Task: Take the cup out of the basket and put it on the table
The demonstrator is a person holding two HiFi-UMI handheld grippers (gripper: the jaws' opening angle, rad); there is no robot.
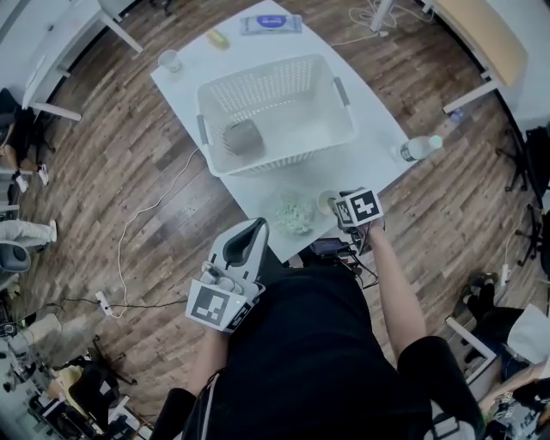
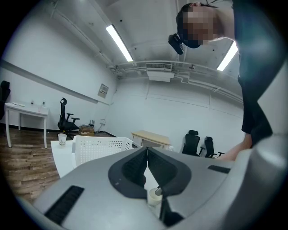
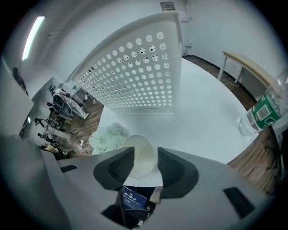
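A small white paper cup [image 1: 327, 203] stands on the white table [image 1: 378, 112], near its front edge and in front of the white perforated basket [image 1: 284, 159]. My right gripper [image 1: 337, 210] points steeply down over the cup. In the right gripper view the cup [image 3: 141, 157] sits between the jaws of the right gripper [image 3: 145, 164], which stand slightly apart and do not squeeze it. My left gripper [image 1: 251, 234] hovers off the table's front edge, shut and empty; in its own view the left gripper [image 2: 147, 155] has its pads touching. Below them the cup [image 2: 155, 195] shows.
A grey lump [image 1: 242, 137] lies inside the basket. A crumpled green thing [image 1: 294, 215] lies left of the cup. A water bottle [image 1: 419, 148] stands at the table's right edge, another paper cup [image 1: 170, 60] and a wipes pack [image 1: 271, 24] at the far end. Cables cross the wooden floor.
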